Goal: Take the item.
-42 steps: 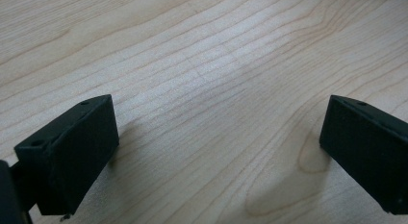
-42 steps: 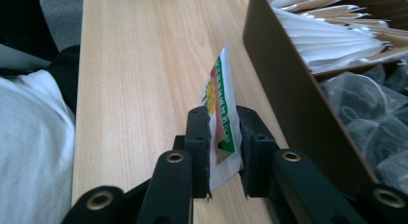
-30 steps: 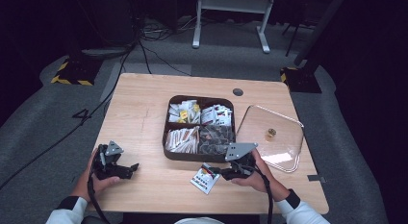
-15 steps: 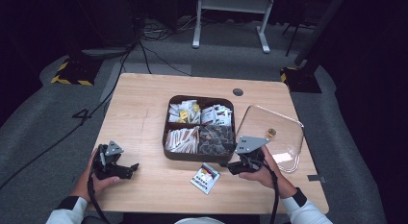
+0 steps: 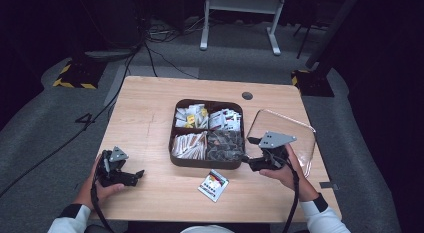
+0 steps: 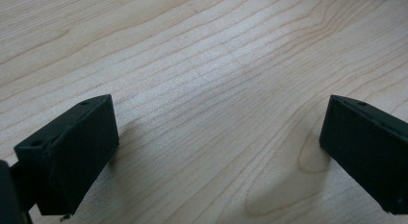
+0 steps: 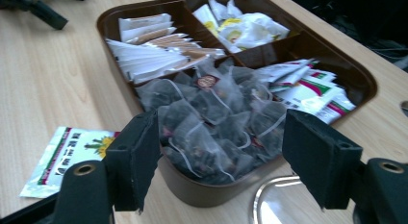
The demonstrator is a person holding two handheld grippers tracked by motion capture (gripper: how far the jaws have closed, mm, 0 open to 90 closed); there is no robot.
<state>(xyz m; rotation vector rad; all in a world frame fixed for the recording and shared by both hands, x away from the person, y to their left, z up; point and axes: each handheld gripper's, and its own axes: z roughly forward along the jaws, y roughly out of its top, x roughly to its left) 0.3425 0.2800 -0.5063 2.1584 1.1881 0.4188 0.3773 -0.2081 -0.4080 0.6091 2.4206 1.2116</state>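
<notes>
The right gripper [image 5: 246, 162] is standing at the near right corner of the dark brown four-compartment tray [image 5: 206, 163], with its jaws apart and nothing between them; they have just been opening. In the right gripper view, the two black jaws are framing the compartment full of dark, transparent pyramid tea bags [image 7: 211, 118], so the next pick is probably one of these. The flat white sachet with a red and green print [image 5: 213, 184] is lying on the light wooden table [image 5: 145, 113] just in front of the tray, apart from both grippers.

The left gripper [image 5: 134, 175] is resting on the table at the near left, well apart from the tray, with its jaws wide open and only bare wood between them.

To do this step well, the person should bring the right gripper down over one tea bag that is lying on top of the pile, and close the jaws on its upper corner. The bags are soft and their strings are crossing each other, so a deep grip could lift several together. The clear lid with a small gold knob [image 5: 296, 135] is lying just beside the right hand [image 5: 287, 170], and the hand should be staying clear of it.
</notes>
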